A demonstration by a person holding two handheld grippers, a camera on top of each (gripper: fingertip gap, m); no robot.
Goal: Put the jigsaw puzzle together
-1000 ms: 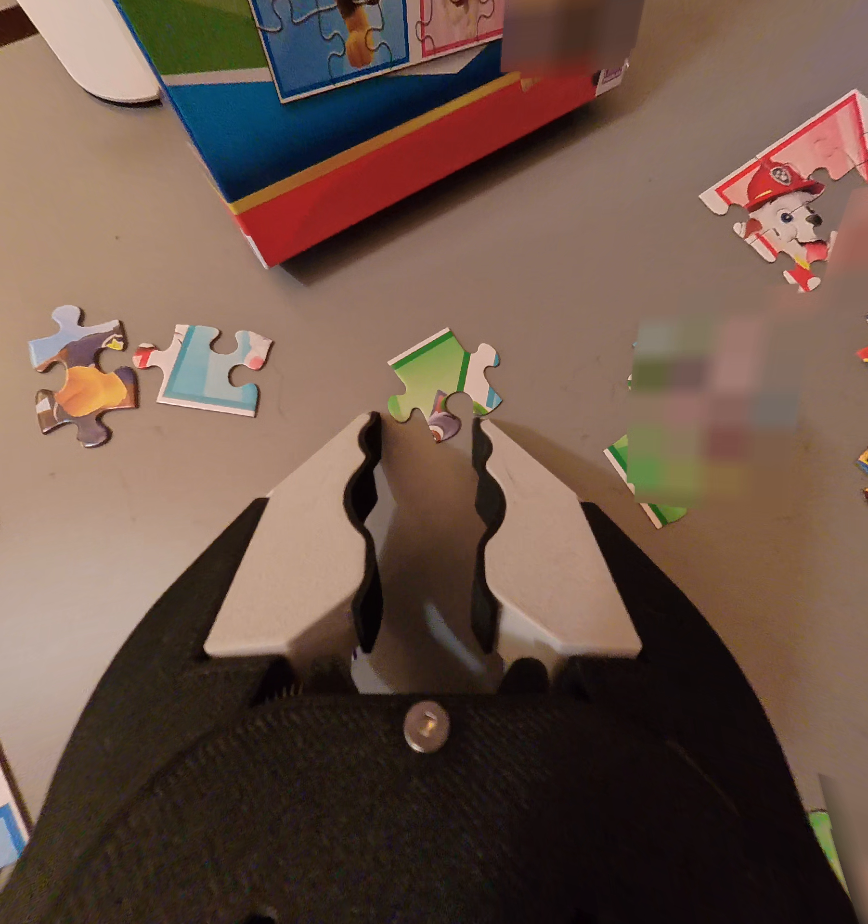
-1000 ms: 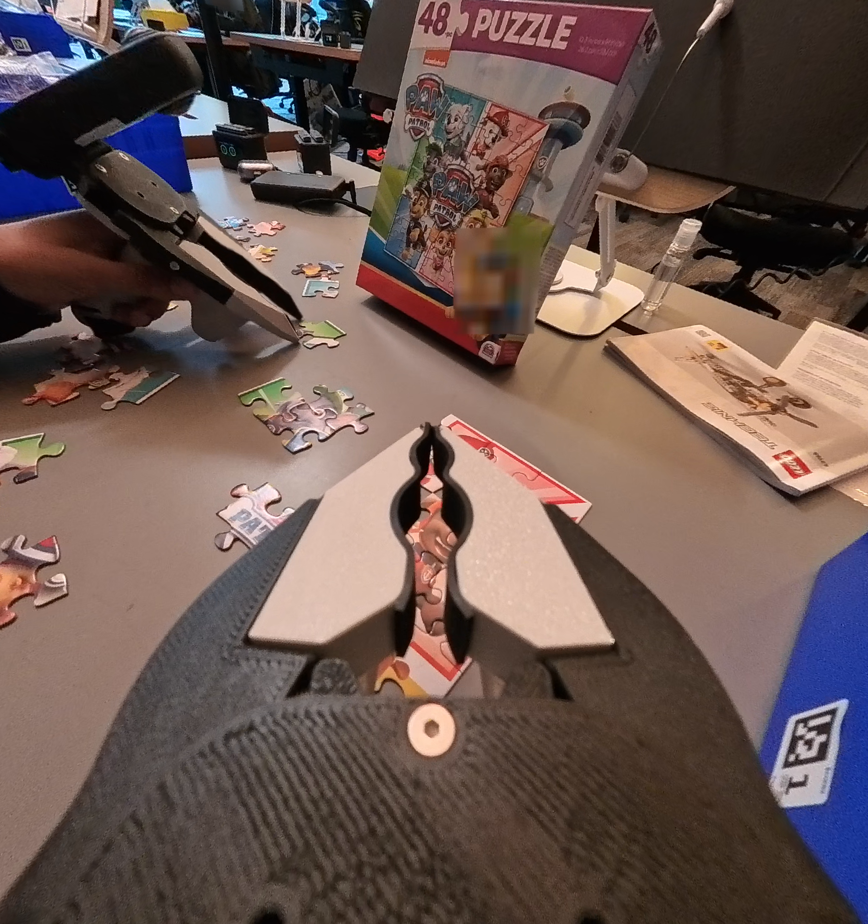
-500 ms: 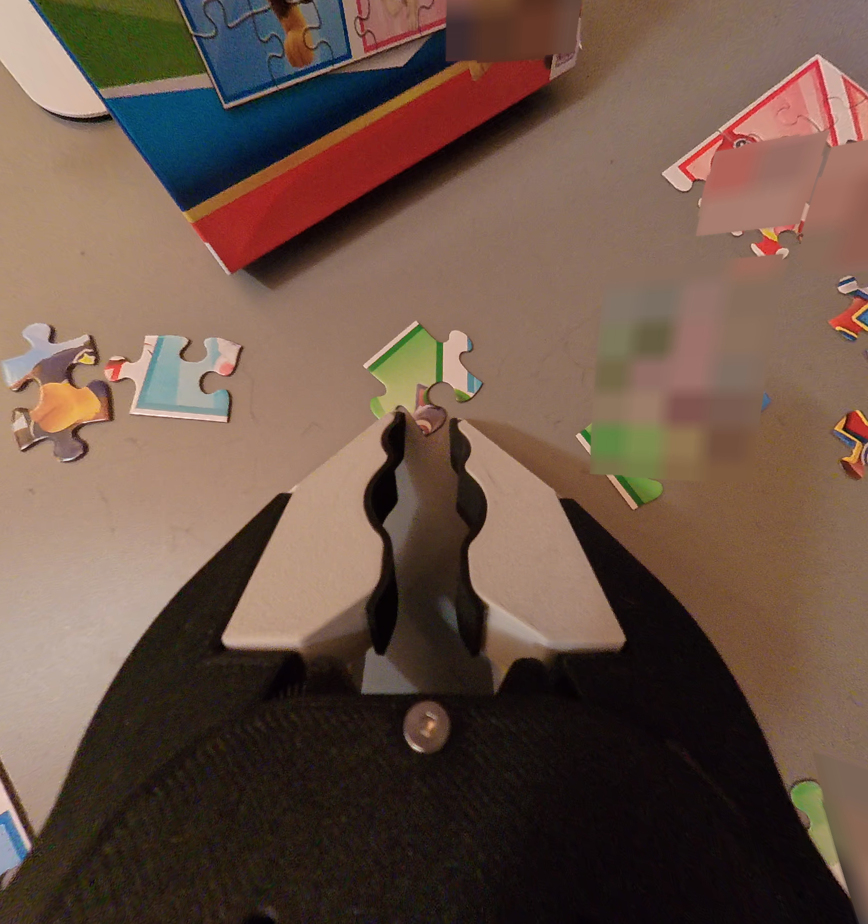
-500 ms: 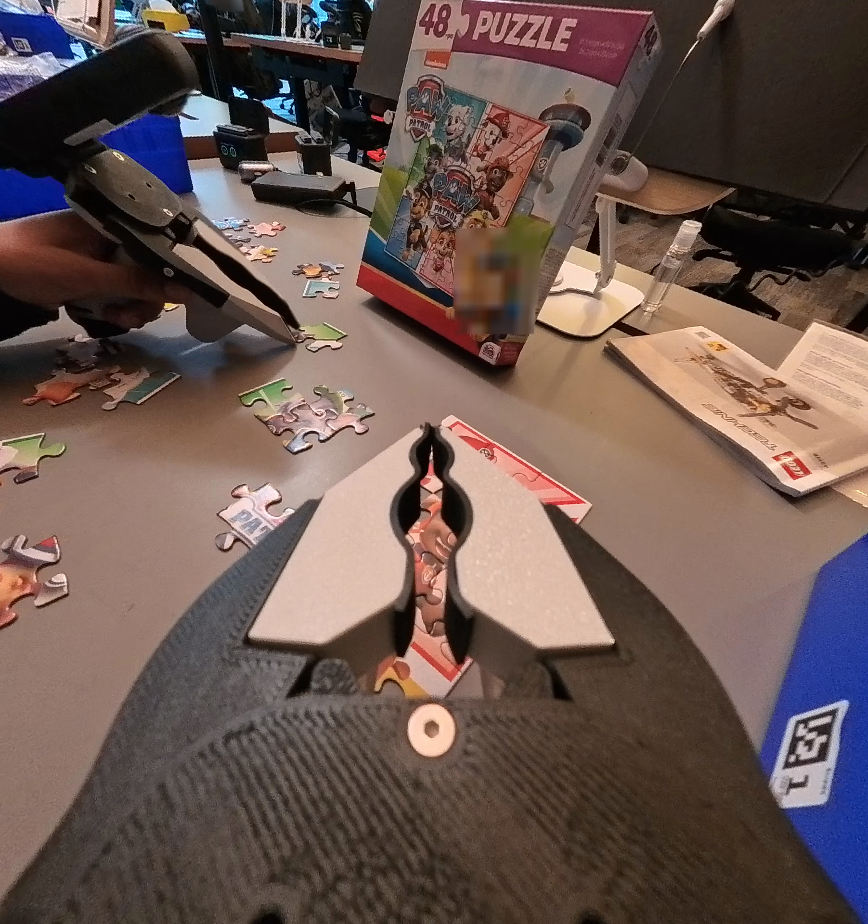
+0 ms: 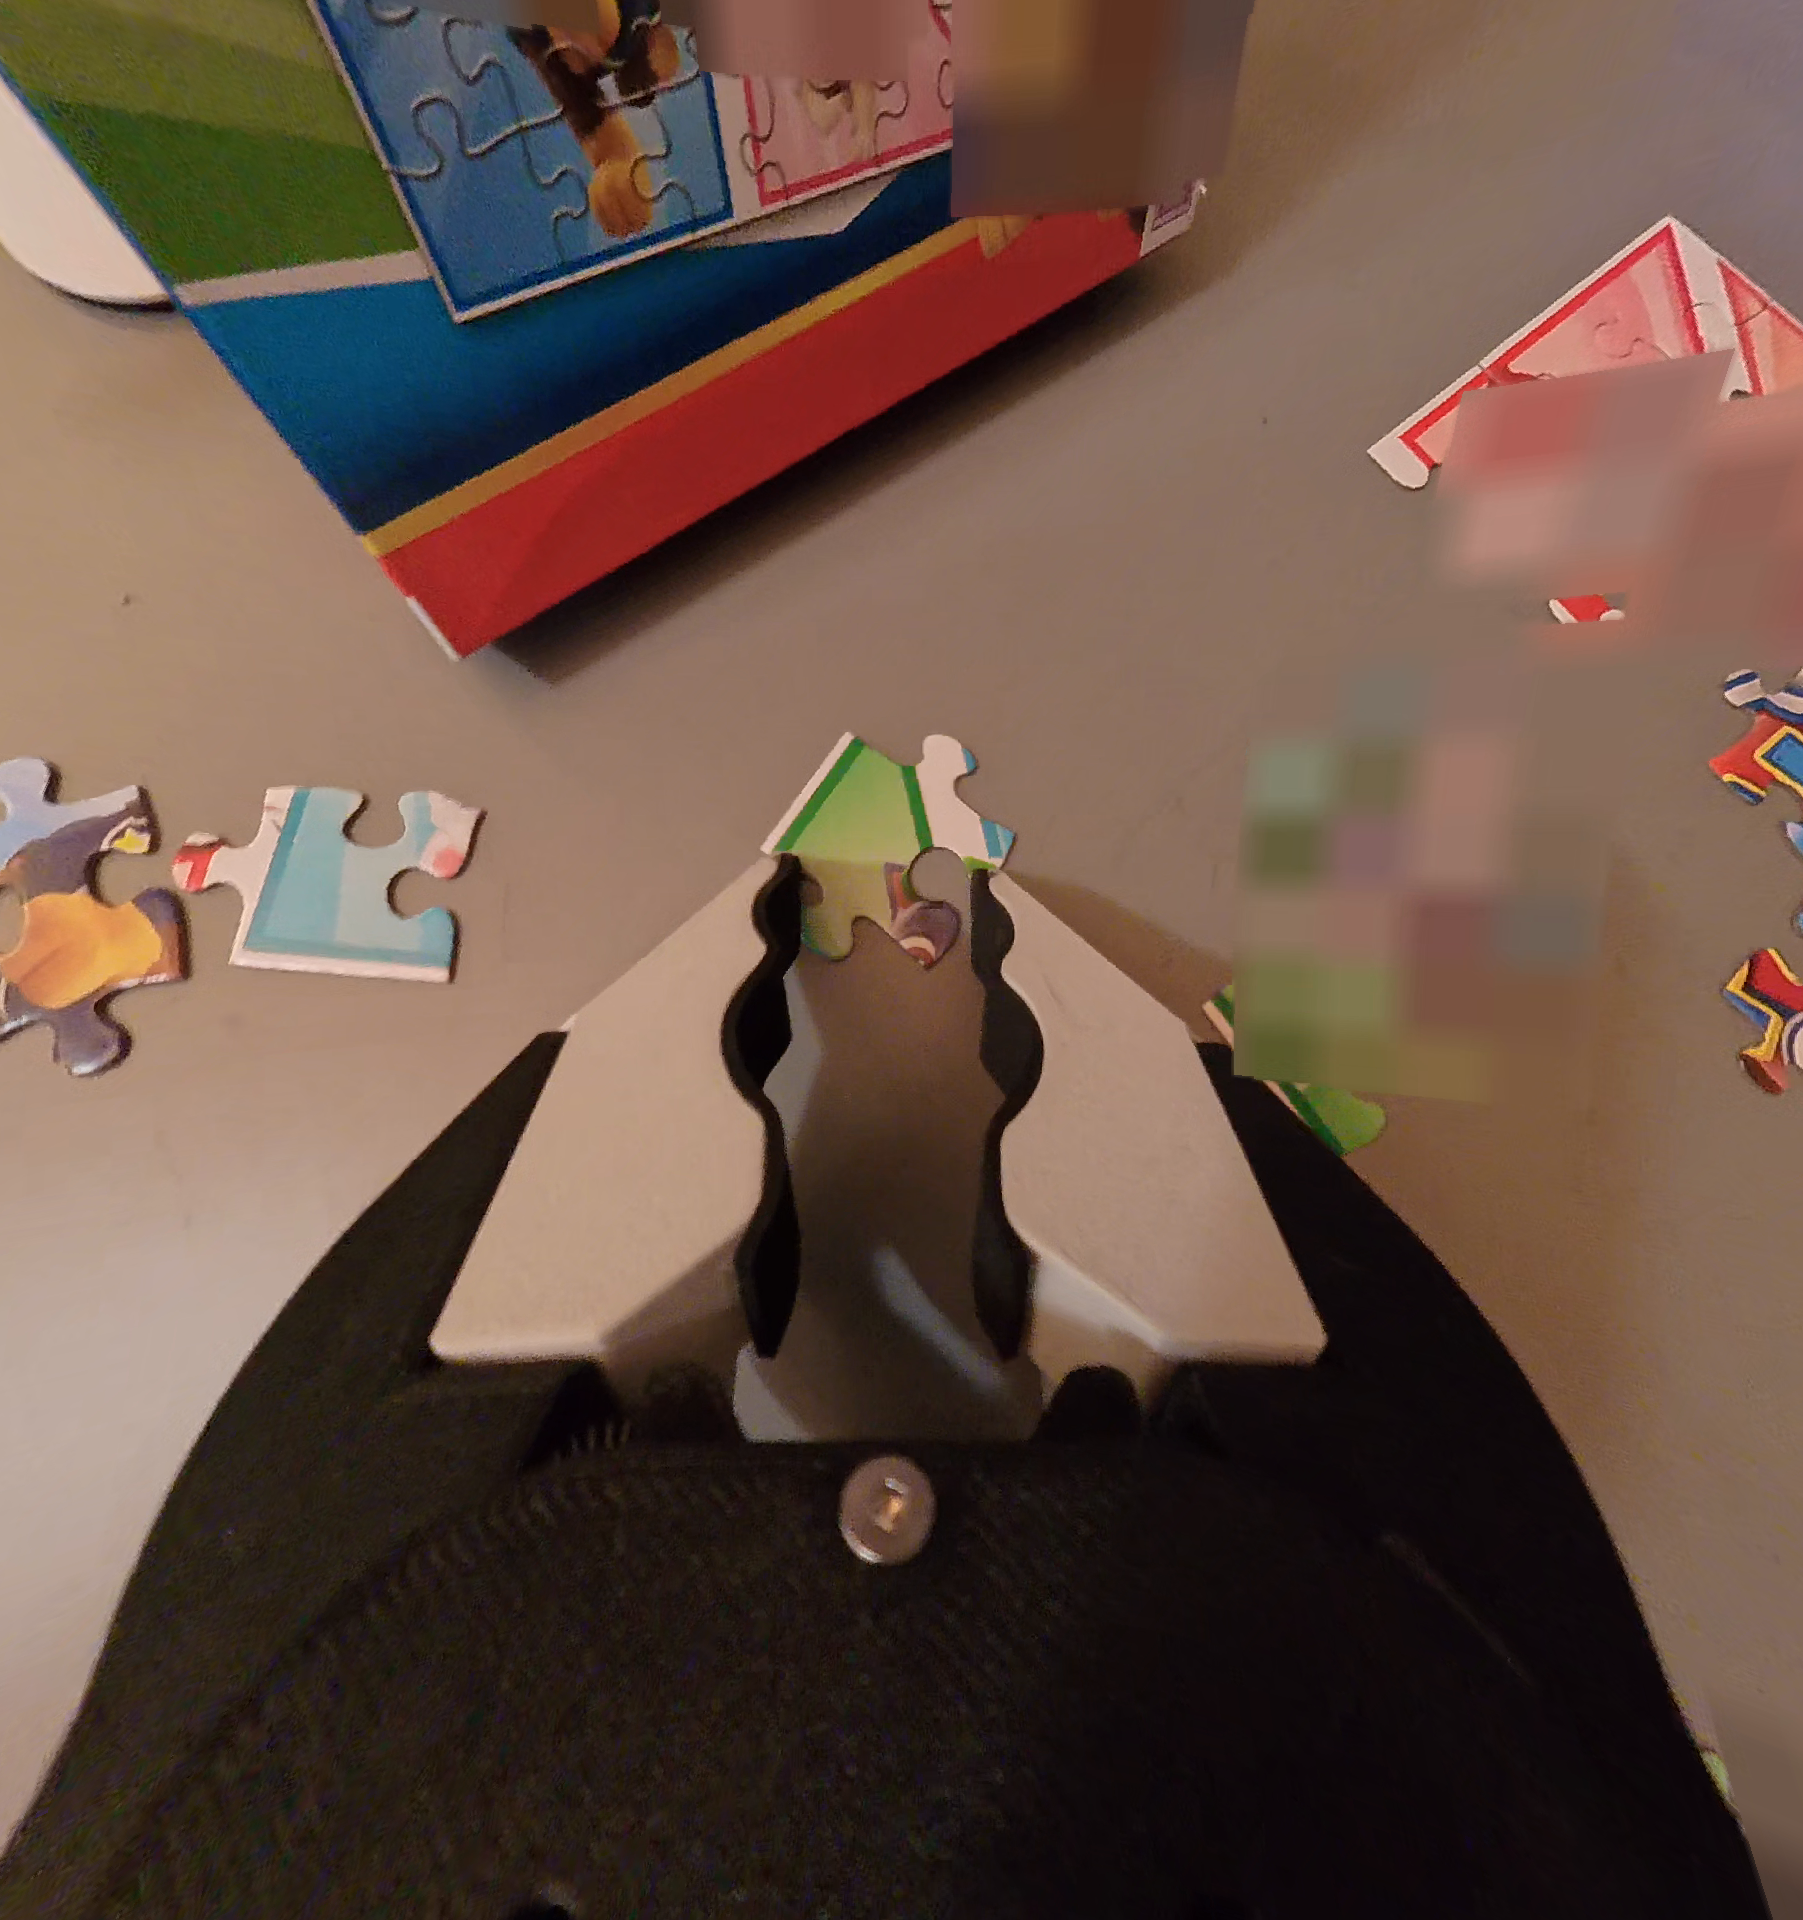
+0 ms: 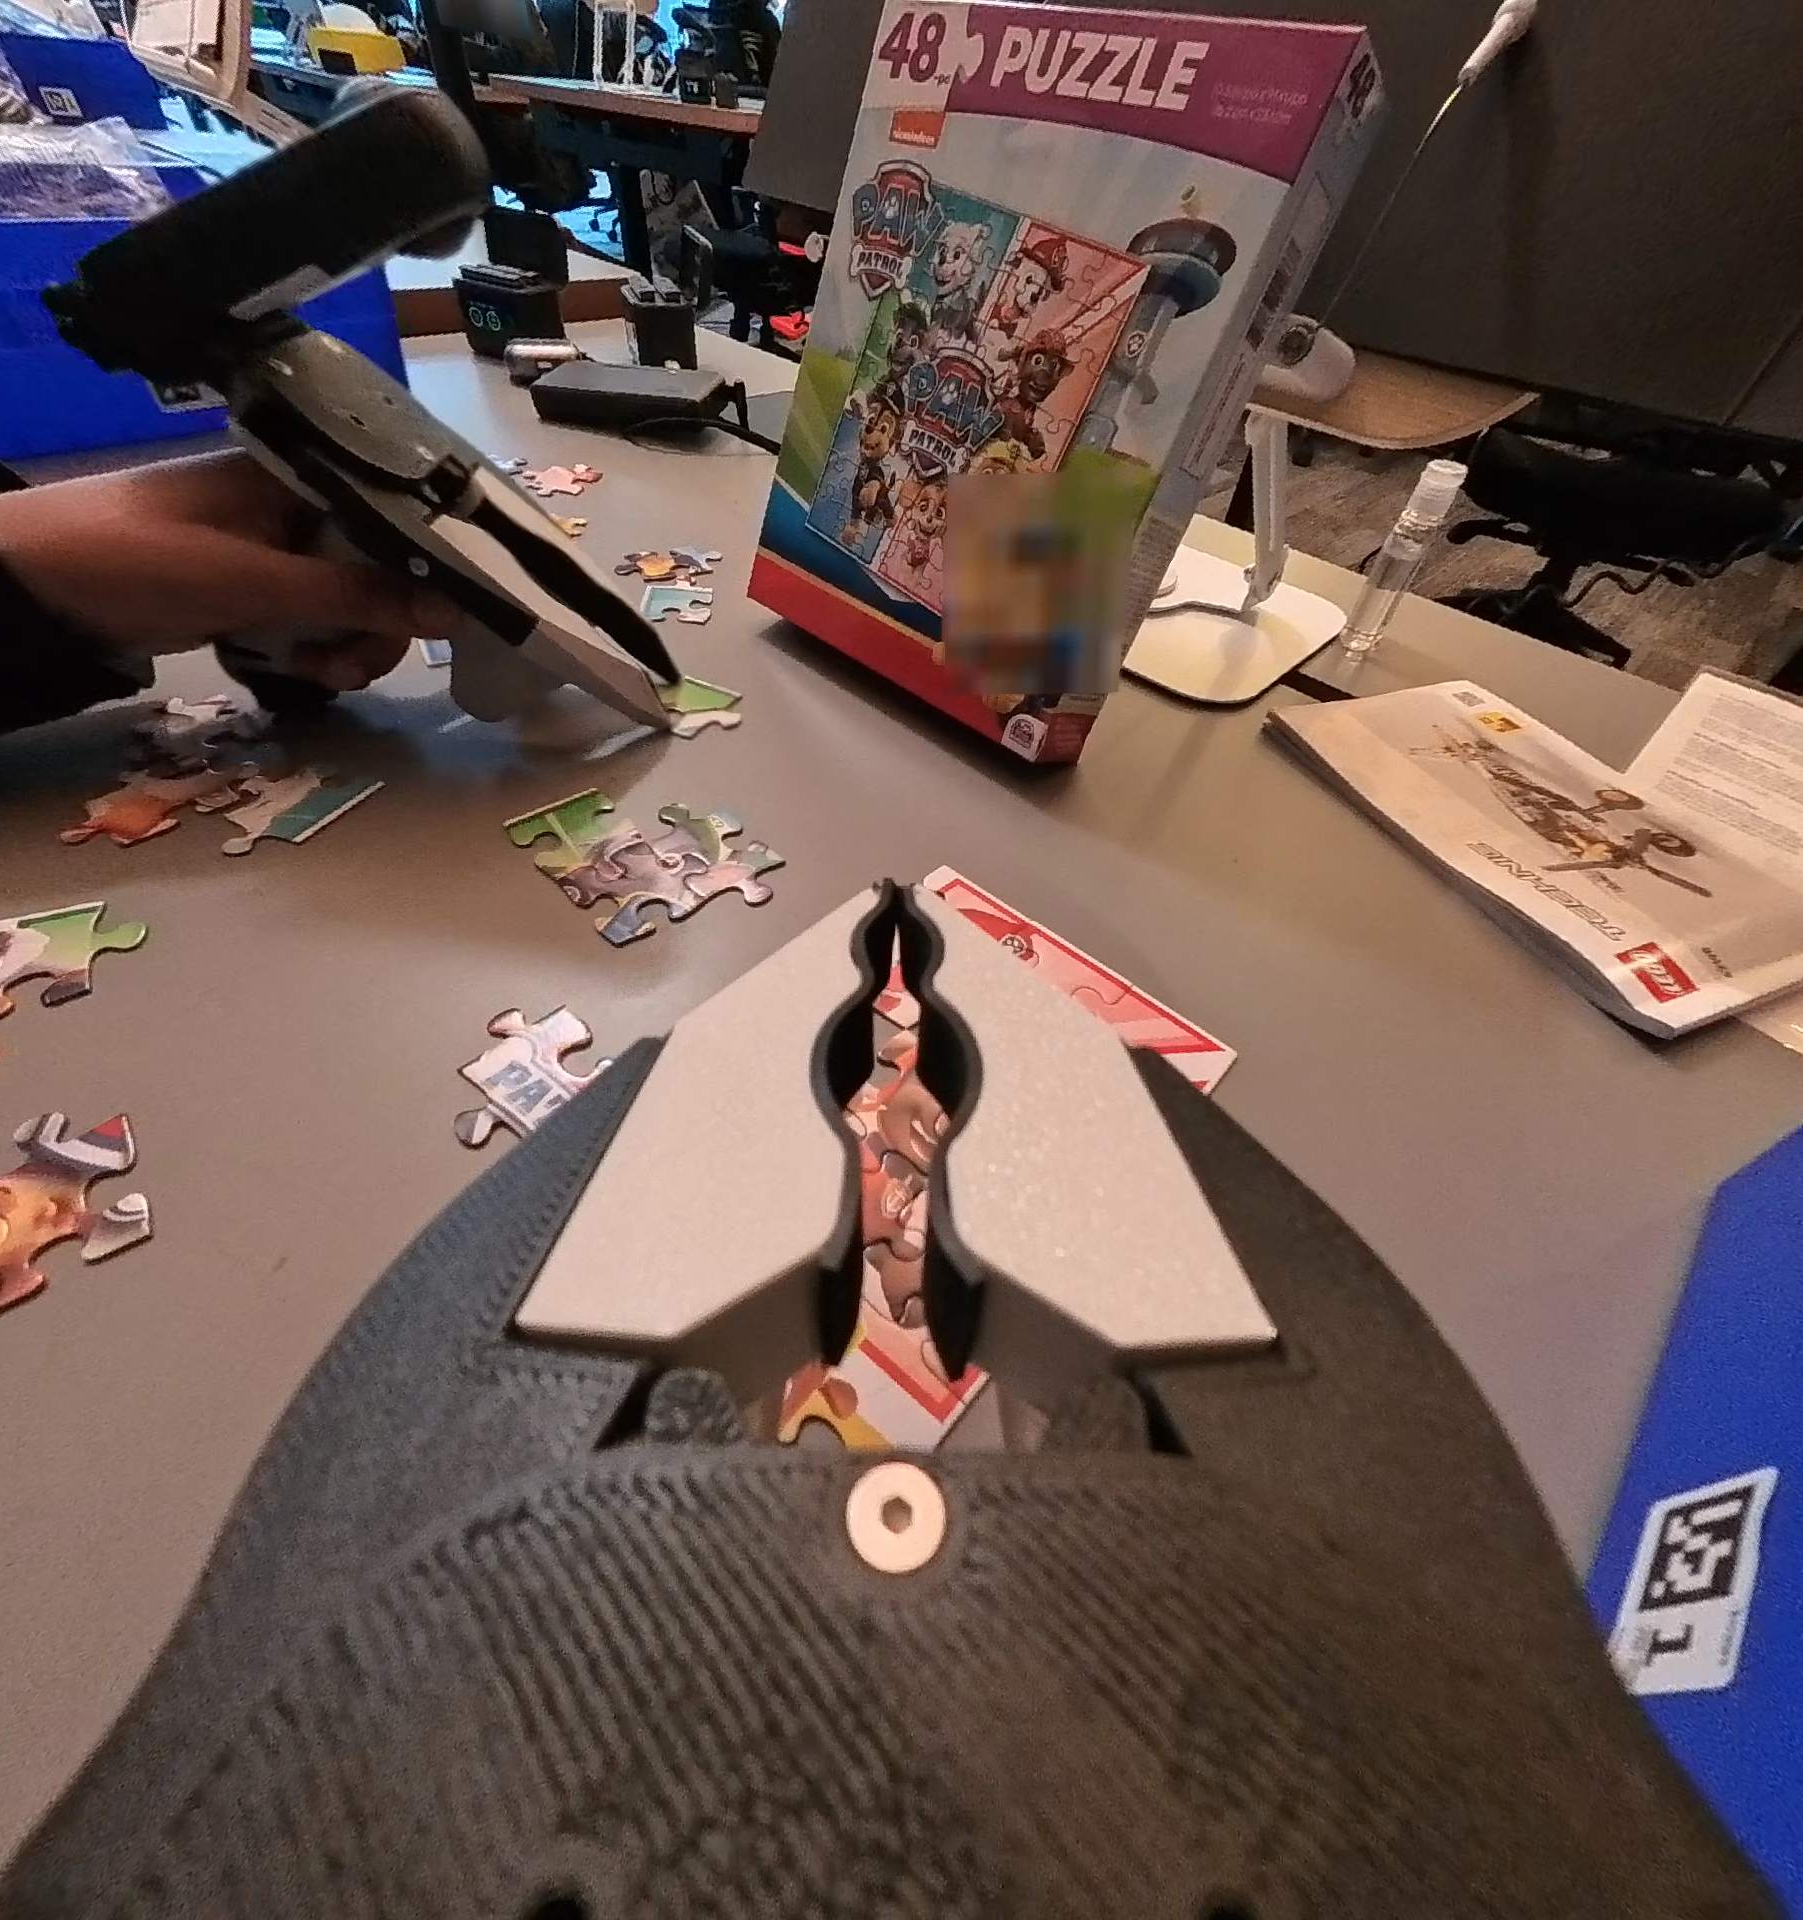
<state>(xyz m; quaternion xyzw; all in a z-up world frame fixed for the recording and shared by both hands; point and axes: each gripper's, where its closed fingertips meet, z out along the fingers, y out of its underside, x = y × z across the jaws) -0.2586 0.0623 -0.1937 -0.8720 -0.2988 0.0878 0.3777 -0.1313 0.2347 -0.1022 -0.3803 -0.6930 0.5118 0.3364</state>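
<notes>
With jaws spread astride the green corner puzzle piece (image 5: 866,831), left gripper (image 5: 881,883) should stay low, centred; right gripper (image 6: 897,894): fingers pressed together, empty, above red assembled section (image 6: 1084,997).

Premises: an open-plan office or lab workspace. A grey work table (image 6: 980,831) carries loose puzzle pieces (image 6: 648,862), an upright puzzle box (image 6: 1063,343), a printed instruction booklet (image 6: 1603,852), a white stand base (image 6: 1229,634) and a small clear spray bottle (image 6: 1396,561). Behind it stand further desks (image 6: 648,114) with black office chairs (image 6: 1603,499), chargers and a power adapter (image 6: 627,390), grey partition panels (image 6: 1603,156) and blue storage bins (image 6: 3,312).
</notes>
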